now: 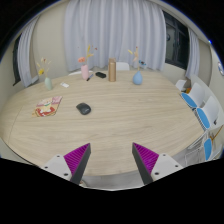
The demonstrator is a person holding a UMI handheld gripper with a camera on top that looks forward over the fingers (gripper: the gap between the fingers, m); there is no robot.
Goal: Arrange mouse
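Observation:
A small dark mouse (pixel 83 108) lies on the round light wooden table (pixel 120 125), well beyond my fingers and a little left of the gap between them. My gripper (pixel 112 160) is open and empty, its purple pads spread wide over the table's near edge. Nothing stands between the fingers.
Far side of the table holds a brown cylinder (pixel 112 71), a blue object (pixel 137 77), a pink object (pixel 87 73) and a thin stand (pixel 45 70). A red and yellow booklet (pixel 46 107) lies left. Blue chairs (pixel 196 108) stand right. White curtains hang behind.

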